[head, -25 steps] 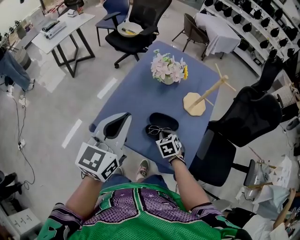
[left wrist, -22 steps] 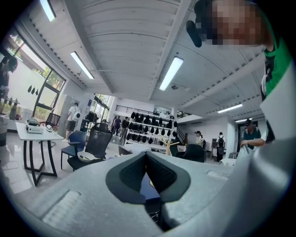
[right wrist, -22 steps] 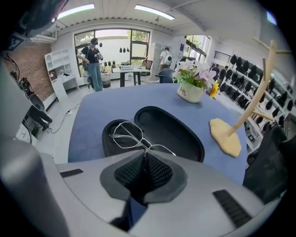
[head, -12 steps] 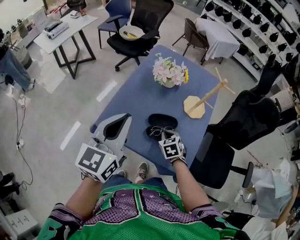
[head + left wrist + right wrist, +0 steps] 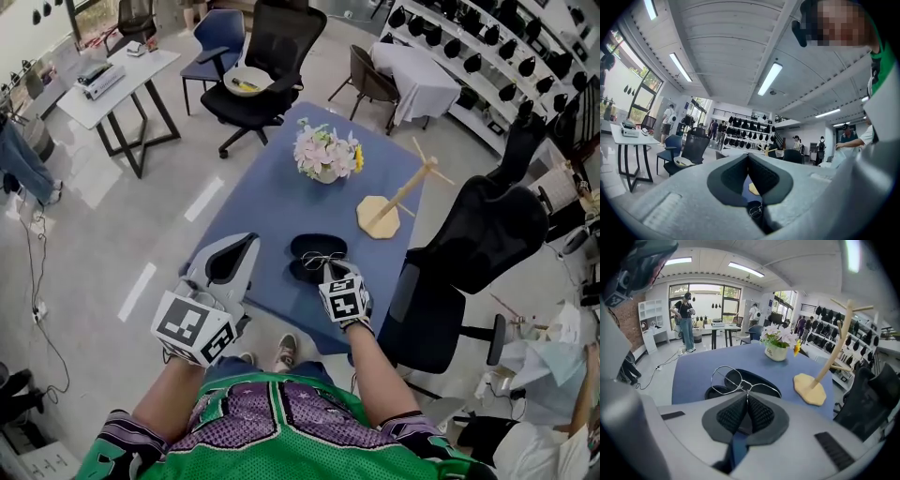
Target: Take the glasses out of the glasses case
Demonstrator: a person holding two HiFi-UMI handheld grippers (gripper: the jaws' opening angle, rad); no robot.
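Past R gripper (image 5: 746, 397) w/ glasses (image 5: 740, 380): case (image 5: 717, 391), flower vase (image 5: 778, 352), wooden stand (image 5: 811, 390).

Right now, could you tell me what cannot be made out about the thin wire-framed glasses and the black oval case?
- Right gripper view: the right gripper, shut on the thin wire-framed glasses at the bridge, hides their temple arms.
- Same view: its body covers the near side of the black oval case.
- Head view: the marker cube hides its jaws.

glasses (image 5: 746, 388) over case (image 5: 306, 247), flowers (image 5: 326, 150) behind, stand (image 5: 380, 215) right
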